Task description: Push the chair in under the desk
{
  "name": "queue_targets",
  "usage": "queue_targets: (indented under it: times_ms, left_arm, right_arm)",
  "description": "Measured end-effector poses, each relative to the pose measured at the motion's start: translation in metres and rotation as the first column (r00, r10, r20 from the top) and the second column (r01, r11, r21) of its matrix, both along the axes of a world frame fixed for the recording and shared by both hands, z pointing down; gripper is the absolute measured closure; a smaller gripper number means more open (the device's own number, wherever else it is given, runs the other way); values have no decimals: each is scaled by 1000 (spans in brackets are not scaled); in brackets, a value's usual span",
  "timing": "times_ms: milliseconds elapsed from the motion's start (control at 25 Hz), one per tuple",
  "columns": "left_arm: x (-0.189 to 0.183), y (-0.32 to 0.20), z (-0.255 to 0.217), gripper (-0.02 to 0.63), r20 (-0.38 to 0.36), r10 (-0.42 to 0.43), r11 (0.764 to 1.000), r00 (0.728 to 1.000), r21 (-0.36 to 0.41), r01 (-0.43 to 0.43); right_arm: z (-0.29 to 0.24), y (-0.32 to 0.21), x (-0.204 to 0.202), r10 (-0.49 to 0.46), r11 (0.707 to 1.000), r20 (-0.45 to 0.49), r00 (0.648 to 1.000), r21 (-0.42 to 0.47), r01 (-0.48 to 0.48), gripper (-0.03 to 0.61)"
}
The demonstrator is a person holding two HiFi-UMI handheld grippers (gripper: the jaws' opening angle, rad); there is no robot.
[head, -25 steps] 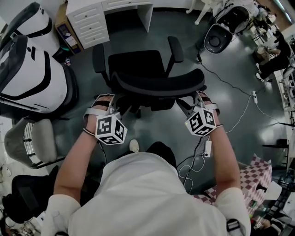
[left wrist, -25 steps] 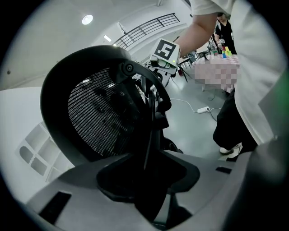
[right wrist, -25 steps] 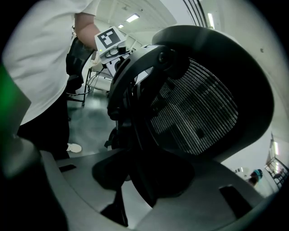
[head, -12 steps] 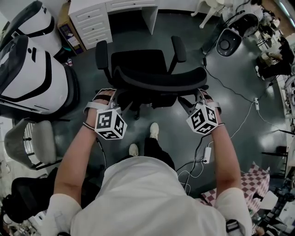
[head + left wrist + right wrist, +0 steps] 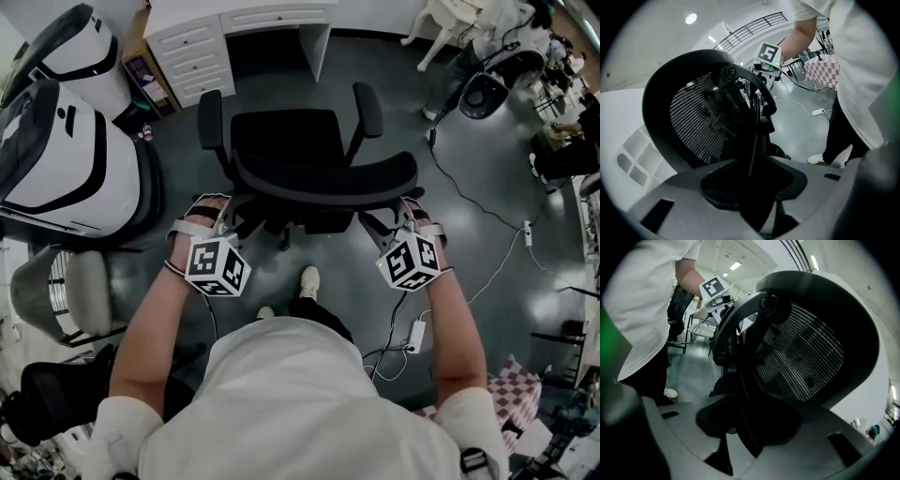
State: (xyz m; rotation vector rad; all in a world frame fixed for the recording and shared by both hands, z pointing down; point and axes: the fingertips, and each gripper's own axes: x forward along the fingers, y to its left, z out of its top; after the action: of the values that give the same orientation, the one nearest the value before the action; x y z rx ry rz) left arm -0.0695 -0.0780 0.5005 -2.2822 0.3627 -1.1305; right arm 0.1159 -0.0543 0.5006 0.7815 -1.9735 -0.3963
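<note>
A black office chair stands in front of me, its curved mesh backrest (image 5: 323, 178) nearest and its seat (image 5: 286, 131) facing the white desk (image 5: 234, 17) at the top of the head view. My left gripper (image 5: 232, 214) is at the backrest's left end and my right gripper (image 5: 389, 217) at its right end. In the left gripper view the backrest's rim (image 5: 701, 124) runs into the left gripper (image 5: 754, 187) and fills the gap between its jaws. The right gripper view shows the same: the rim (image 5: 801, 362) sits in the right gripper (image 5: 745, 427).
The desk's drawer unit (image 5: 192, 52) stands left of the knee space. Large white and black shells (image 5: 66, 150) and a grey chair (image 5: 70, 291) crowd the left. Cables and a power strip (image 5: 412, 333) lie on the floor at the right. A round black base (image 5: 487, 94) sits upper right.
The chair has rolled forward toward the desk, with both grippers still on the backrest's ends. The person has stepped forward behind it, and more of the desk shows.
</note>
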Motion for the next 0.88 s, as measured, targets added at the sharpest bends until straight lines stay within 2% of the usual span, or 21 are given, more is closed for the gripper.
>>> queue_targets:
  times_ms: [280,880]
  left_arm:
    - [18,-35,2,463,31,-25,997,999,-76,27]
    - [65,-89,5,466,34,-94,993,995,-73,96]
  right_arm:
    - [3,-33,18,-60,998,12,998,21,60,429]
    - [7,-102,65,-149,989,39,988,17,149,428]
